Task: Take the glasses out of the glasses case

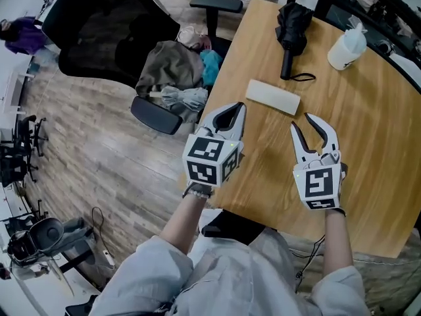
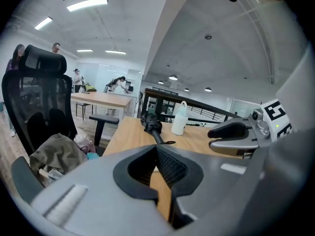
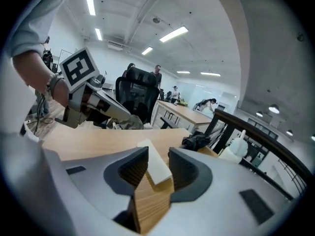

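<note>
A closed white glasses case [image 1: 273, 97] lies flat on the wooden table [image 1: 368, 150], a little ahead of both grippers. My left gripper [image 1: 241, 106] hovers over the table's left edge, short of the case's near-left end, with its fingertips touching and nothing between them; its own view shows the pads [image 2: 170, 168] meeting at the tip. My right gripper [image 1: 301, 121] is to the right, just short of the case, jaws parted and empty. In the right gripper view the case [image 3: 156, 166] shows beyond the gap between the pads, untouched.
A folded black umbrella [image 1: 293, 35] and a white bottle [image 1: 346, 48] stand at the table's far side. Left of the table is a black office chair [image 1: 112, 31] with clothes [image 1: 171, 64] piled on it. People stand far off in the room.
</note>
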The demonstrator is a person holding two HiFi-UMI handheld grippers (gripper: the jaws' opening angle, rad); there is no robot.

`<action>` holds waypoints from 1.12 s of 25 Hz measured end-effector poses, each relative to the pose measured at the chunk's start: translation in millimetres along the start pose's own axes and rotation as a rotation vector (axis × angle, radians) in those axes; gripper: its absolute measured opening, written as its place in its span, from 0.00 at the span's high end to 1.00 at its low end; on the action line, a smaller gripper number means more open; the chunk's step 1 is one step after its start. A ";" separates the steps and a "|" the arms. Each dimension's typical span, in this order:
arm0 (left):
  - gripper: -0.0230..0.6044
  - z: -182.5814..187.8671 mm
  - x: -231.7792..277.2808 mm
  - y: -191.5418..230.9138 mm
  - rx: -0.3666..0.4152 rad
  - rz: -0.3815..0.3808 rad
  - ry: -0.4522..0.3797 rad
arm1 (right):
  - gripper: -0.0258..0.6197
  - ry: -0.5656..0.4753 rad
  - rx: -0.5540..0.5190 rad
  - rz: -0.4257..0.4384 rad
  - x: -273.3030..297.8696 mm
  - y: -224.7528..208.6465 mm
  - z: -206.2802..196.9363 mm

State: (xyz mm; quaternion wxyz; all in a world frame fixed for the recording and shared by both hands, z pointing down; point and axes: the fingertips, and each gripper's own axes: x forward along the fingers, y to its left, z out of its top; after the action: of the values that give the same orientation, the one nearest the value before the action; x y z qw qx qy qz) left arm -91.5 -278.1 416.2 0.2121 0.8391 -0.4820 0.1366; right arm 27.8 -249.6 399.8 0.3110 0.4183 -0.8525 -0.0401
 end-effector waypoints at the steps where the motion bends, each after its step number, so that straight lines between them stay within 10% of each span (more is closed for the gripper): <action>1: 0.96 -4.7 6.7 4.6 -0.002 0.000 0.012 | 0.80 0.013 -0.016 0.002 7.1 -0.1 -1.3; 11: 0.96 -57.7 57.4 37.7 -0.093 -0.031 0.166 | 0.73 0.156 -0.333 0.024 61.0 10.9 -21.5; 28: 0.96 -84.3 94.8 39.0 -0.103 -0.093 0.319 | 0.67 0.326 -0.400 0.120 102.6 15.5 -79.1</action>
State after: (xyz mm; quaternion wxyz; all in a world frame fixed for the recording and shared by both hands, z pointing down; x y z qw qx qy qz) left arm -80.2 -325.5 539.6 0.3347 0.8160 -0.4094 0.2332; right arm 14.8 -300.1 519.4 0.5226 0.2980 -0.7895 -0.1214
